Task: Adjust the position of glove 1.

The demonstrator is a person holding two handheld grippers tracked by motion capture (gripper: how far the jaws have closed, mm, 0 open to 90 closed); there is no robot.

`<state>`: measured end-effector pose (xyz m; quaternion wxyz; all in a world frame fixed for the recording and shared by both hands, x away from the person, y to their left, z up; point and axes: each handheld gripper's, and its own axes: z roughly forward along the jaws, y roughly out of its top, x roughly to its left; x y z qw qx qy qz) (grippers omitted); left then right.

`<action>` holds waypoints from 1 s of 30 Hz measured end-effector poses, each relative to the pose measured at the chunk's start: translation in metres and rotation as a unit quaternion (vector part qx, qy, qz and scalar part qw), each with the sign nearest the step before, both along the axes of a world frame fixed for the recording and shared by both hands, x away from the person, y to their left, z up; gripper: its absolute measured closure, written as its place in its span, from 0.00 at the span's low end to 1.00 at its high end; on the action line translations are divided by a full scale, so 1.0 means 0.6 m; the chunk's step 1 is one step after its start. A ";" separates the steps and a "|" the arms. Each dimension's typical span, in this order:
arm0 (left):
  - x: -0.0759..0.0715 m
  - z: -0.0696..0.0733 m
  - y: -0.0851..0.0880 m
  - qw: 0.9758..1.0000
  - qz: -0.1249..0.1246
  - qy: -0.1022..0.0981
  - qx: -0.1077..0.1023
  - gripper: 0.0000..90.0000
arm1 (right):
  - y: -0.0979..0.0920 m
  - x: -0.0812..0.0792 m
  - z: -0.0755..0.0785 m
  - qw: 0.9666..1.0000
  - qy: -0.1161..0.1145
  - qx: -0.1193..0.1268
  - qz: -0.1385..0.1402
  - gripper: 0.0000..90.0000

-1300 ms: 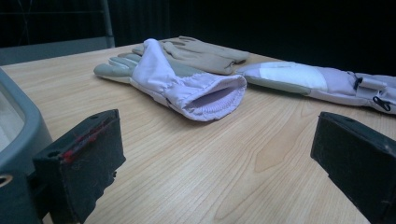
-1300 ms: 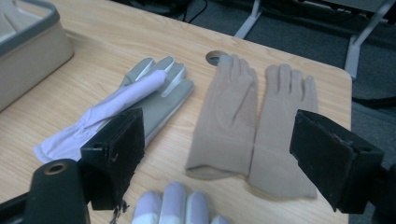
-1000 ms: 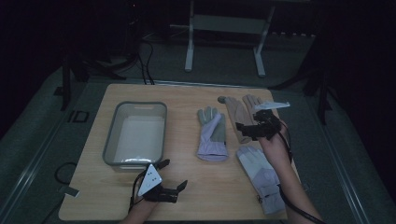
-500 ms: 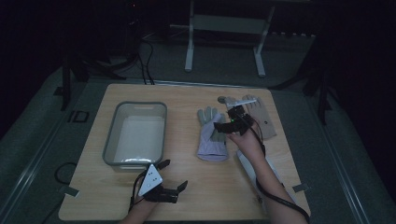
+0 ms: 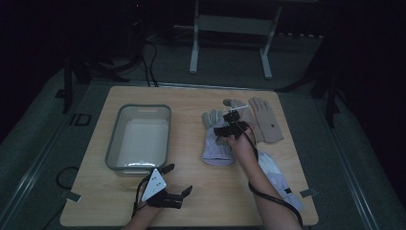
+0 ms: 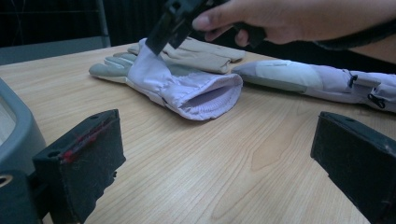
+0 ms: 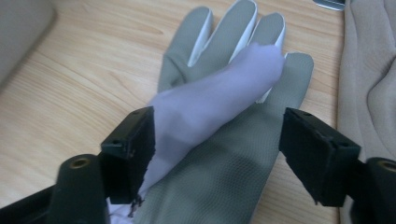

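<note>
A: Right gripper [image 5: 231,125] sits low over the lavender glove [image 5: 218,143], jaws apart but just closing in, with a raised fold of the glove's fabric [image 7: 219,93] between them. Why there?

B: That fold stands up off the palm, so it looks like the easiest bit to pinch. The left pad touches it; the other is not on it yet, so nothing is held.

A: And the glove itself?

B: Flat on the tabletop [image 5: 191,201], between the grey tub [image 5: 139,136] and the tan glove [image 5: 265,120], fingers pointing away.

A: The left gripper [image 5: 167,189]?

B: Resting near the front edge, jaws wide and empty, probably waiting. 1 more lavender glove [image 5: 280,177] lies under the right forearm.
</note>
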<state>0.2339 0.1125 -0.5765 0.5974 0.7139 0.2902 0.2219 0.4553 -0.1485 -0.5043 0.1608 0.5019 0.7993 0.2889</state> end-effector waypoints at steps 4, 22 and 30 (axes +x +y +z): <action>0.000 0.000 0.000 1.000 -0.001 0.000 0.000 0.03 | 0.011 0.001 -0.021 1.000 0.004 -0.016 -0.005 0.31; 0.000 0.000 0.000 1.000 -0.002 0.000 0.001 0.03 | 0.022 -0.014 -0.059 0.998 0.026 0.062 -0.019 0.89; 0.000 0.000 0.000 1.000 -0.002 0.000 0.000 0.03 | 0.021 -0.028 -0.032 0.996 0.029 0.080 -0.018 0.94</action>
